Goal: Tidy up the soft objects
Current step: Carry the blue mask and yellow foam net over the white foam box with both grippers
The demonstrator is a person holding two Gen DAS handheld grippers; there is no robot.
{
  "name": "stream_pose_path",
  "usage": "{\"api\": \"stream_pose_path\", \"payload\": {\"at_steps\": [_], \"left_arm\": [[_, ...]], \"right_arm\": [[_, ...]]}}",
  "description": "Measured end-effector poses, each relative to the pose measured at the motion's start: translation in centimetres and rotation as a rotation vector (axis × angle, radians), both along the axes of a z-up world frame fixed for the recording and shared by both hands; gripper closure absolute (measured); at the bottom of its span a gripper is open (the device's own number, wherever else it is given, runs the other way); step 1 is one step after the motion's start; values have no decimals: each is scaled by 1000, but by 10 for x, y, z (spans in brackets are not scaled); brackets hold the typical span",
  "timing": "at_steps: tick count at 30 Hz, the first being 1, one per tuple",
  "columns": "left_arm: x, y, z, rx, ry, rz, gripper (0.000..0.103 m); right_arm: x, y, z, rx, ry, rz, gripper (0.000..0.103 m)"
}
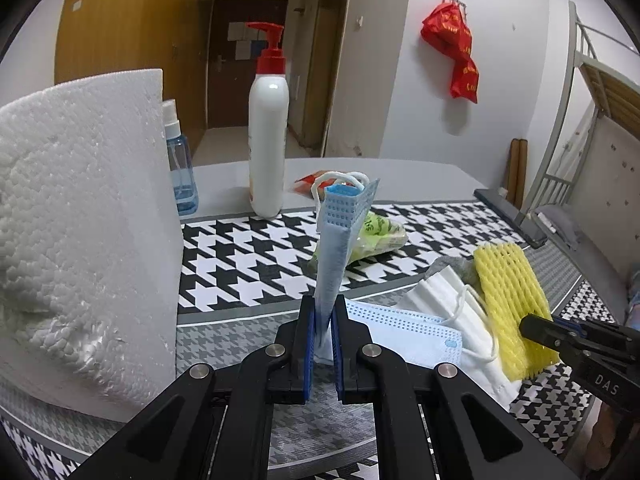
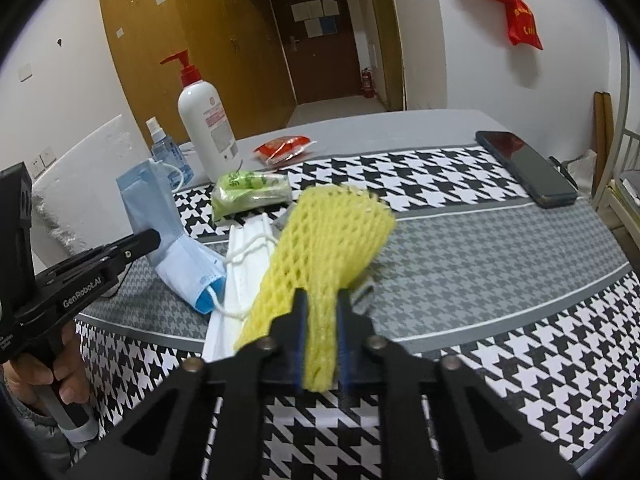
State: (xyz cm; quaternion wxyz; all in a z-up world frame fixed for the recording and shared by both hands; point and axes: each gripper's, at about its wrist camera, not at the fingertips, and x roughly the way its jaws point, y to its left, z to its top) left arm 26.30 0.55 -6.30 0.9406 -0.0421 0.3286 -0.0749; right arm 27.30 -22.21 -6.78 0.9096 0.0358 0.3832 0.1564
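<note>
1. Nearest to me, the left gripper (image 1: 323, 320) is pinching a blue face mask (image 1: 338, 236) between its fingers, and the mask is sticking almost straight up off the bench (image 1: 240, 332), ear loop curling at the top.
2. The right gripper (image 2: 322, 320) is squeezing a yellow foam net sleeve (image 2: 332, 236) between its fingers, the net fanning out ahead and tilting up above the cloth.
3. Just beside both, a white face mask (image 1: 448, 292) is lying flat on the houndstooth cloth, partly under the yellow net, with another blue mask (image 1: 400, 332) lying flat next to it.
4. To the left, a big white foam block (image 1: 80, 240) is standing on the bench.
5. Further back, a green packet (image 2: 248, 192) is resting on the cloth.
6. Beyond that, a white pump bottle (image 1: 268, 136), a small blue spray bottle (image 1: 182, 168) and a red packet (image 2: 286, 146) are sitting near the far edge.
7. Off right, a dark phone (image 2: 528, 168) is lying flat.
</note>
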Motion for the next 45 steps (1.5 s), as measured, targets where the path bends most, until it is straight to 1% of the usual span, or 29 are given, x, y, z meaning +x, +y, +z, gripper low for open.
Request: {"api": "stream_pose_path", "payload": {"at_steps": [6,9,18,21,24,27,30,31,35,41,45], "left_arm": [[-7,6,10,-29,-37,4,95],[-12,6,16,-33,-68,-1,95],[-27,4,32,-31,-151,-5,96],[-35,4,40,-32,-186,2,96],[-43,6,50,-63,-224,-14,96],[-53,6,61,-55,-284,-10,96],[-61,12,70,-66,-282,5,96],[-66,15,75,-69,-297,5,96],[-80,18,87,-46,-354,26,96],[-94,20,99,-22,-390,41,96],[-99,23,106,1,-403,58,96]], "right_arm": [[-10,-9,19,8,-59,-34,89],[-17,-14,30,15,-91,-56,89],[-38,-20,47,9,-144,-97,89],[-44,-22,54,11,-165,-107,89],[-50,-21,59,12,-187,-106,89],[-53,-20,63,14,-195,-115,89],[-59,-18,70,13,-216,-117,89],[-62,-18,73,12,-227,-113,89],[-66,-13,78,8,-246,-100,89],[-72,-9,90,42,-284,-69,89],[-77,-1,98,42,-315,-34,89]]}}
